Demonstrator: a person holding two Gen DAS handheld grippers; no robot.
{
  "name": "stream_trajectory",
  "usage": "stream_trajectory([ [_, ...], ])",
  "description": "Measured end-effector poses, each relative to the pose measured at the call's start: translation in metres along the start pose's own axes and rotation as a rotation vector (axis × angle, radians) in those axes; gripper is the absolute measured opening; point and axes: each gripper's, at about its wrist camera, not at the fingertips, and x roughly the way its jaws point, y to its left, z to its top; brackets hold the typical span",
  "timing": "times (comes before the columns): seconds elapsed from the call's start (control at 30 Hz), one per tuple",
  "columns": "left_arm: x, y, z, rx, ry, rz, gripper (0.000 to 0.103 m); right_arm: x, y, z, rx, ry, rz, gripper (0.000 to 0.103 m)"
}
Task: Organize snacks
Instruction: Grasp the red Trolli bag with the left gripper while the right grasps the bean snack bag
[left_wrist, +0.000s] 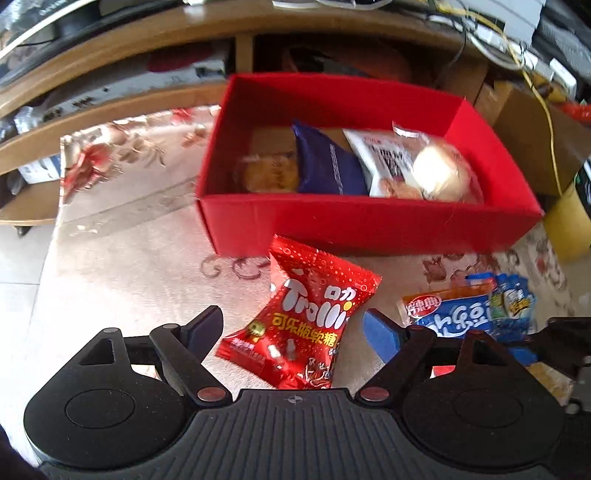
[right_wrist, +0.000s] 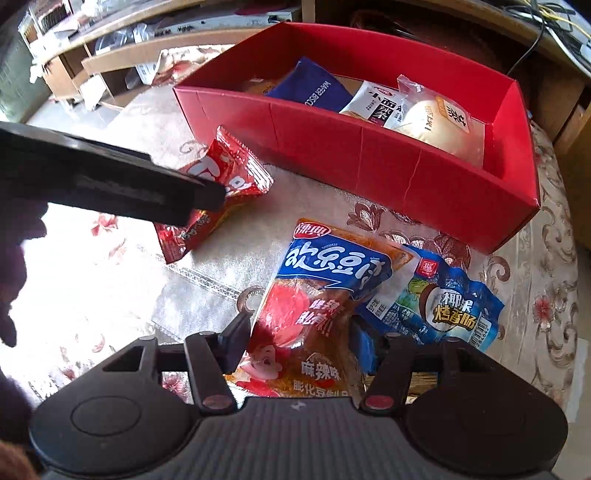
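A red Trolli candy packet (left_wrist: 306, 321) lies on the floral cloth in front of the red box (left_wrist: 369, 225). My left gripper (left_wrist: 293, 325) hangs open over it, a finger on each side. An orange and blue spicy snack packet (right_wrist: 317, 295) lies partly on a blue coconut sausage packet (right_wrist: 443, 306). My right gripper (right_wrist: 301, 345) has its pads pressed against both sides of the spicy packet's near end. The red box (right_wrist: 369, 158) holds a dark blue wafer packet (right_wrist: 314, 88), a white packet (right_wrist: 373, 103) and a wrapped bun (right_wrist: 439, 129).
One of the left gripper's fingers (right_wrist: 147, 188) crosses the right wrist view above the Trolli packet (right_wrist: 236, 173). A wooden shelf unit (left_wrist: 122, 48) with cables stands behind the box. Cardboard boxes (left_wrist: 532, 136) sit to the right. The cloth (left_wrist: 110, 258) ends at the left.
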Motion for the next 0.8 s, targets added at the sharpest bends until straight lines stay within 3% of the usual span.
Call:
stream_trajectory([
  [0.1,0.012,-0.006,0.001,0.027,0.024,-0.019,0.088,0.001,-0.006,0.002,0.013,-0.003,0.018,0.054],
  [0.27,0.028,-0.010,0.001,0.058,0.046,0.029,0.086,0.001,-0.009,0.005,0.019,-0.009,0.020,0.054],
  [0.43,0.020,-0.014,-0.005,0.056,0.049,0.029,0.068,-0.002,-0.009,0.005,0.025,-0.018,0.012,0.054],
  [0.8,-0.007,-0.014,-0.026,-0.003,0.056,0.001,0.060,-0.010,-0.008,0.004,0.028,-0.046,0.002,0.054],
])
